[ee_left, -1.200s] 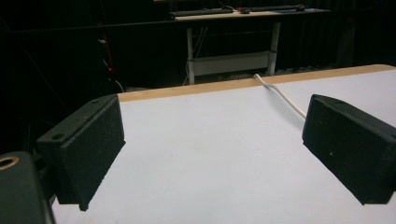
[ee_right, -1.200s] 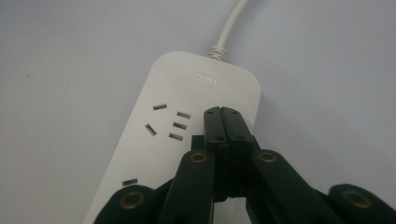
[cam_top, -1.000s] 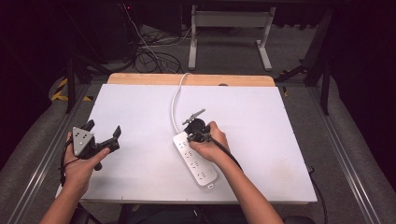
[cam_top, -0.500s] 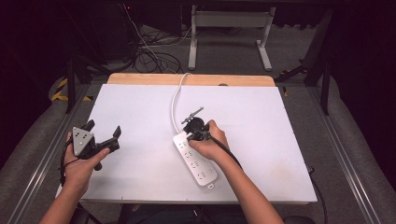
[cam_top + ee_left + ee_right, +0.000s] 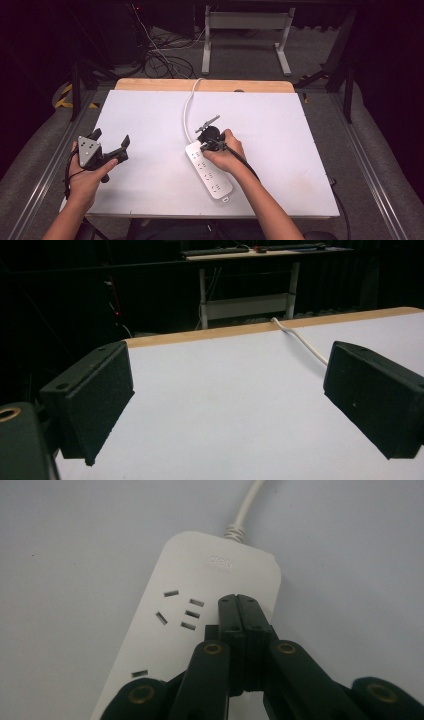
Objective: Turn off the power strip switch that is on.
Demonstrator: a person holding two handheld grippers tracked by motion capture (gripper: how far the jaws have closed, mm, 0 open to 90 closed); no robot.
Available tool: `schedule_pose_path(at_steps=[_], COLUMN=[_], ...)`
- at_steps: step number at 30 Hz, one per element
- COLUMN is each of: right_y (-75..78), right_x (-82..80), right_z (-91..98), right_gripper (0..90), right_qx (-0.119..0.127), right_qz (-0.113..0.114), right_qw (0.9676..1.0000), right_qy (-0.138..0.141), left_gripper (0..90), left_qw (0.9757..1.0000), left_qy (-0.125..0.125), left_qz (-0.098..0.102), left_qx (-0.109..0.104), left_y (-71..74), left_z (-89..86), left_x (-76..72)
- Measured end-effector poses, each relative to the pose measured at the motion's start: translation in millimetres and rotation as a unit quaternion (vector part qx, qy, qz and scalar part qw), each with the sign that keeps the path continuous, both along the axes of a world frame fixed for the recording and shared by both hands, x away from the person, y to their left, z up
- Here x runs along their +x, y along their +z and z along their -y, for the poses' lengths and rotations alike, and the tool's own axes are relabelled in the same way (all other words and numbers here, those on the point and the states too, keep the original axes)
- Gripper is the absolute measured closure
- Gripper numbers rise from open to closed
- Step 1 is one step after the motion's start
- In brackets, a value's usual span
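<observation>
Presently: power strip (image 5: pixel 209 171), white rigid plastic, light, smooth and likely slippery, flat on the surface (image 5: pixel 150 120); best gripped across its narrow sides; right tongs (image 5: pixel 243 611) closed empty over its cable end, left tongs (image 5: pixel 111 146) wide, well apart.

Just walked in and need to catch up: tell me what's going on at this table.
A person works at a white table with a gripper in each hand. The right gripper, jaws shut together, rests its tips on the white power strip near the end where its cord leaves. The left gripper is held open near the table's left edge, with nothing between its jaws.
</observation>
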State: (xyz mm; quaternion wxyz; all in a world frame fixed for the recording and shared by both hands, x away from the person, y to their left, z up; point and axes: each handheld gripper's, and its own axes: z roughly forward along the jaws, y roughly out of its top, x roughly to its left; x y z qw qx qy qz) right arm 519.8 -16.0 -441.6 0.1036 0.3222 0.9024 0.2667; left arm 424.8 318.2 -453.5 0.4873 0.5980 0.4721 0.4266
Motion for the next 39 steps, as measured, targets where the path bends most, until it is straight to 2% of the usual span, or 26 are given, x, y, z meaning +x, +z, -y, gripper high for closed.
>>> schedule_pose_path(at_steps=[13, 17, 23, 32, 39], right_y=[0.2, -0.1, -5.5, -12.0, -12.0], right_x=[1.0, -0.7, -3.9, -9.7, -9.4], right_z=[0.6, 0.8, 9.2, 16.5, 21.3], right_gripper=[90.0, 90.0, 90.0, 90.0, 90.0], right_qx=[0.001, -0.001, 0.034, 0.063, 0.090], right_qz=[-0.001, 0.008, 0.021, 0.050, 0.053], right_qw=[1.0000, 0.9999, 0.9991, 0.9966, 0.9945], right_qy=[0.006, 0.011, 0.013, 0.018, 0.012], left_gripper=[6.4, 6.6, 6.6, 6.6, 6.6], left_qw=[1.0000, 1.0000, 1.0000, 1.0000, 1.0000], left_qy=[0.001, 0.002, 0.002, 0.004, 0.004], left_qz=[-0.001, -0.002, -0.003, -0.003, -0.002], left_qx=[0.000, 0.000, -0.001, -0.001, -0.003], left_y=[-0.2, -0.2, -0.5, -0.4, -0.2], left_z=[-0.6, -0.7, -0.9, -1.3, -2.3], left_x=[0.4, 0.4, 0.7, 0.4, 0.6])
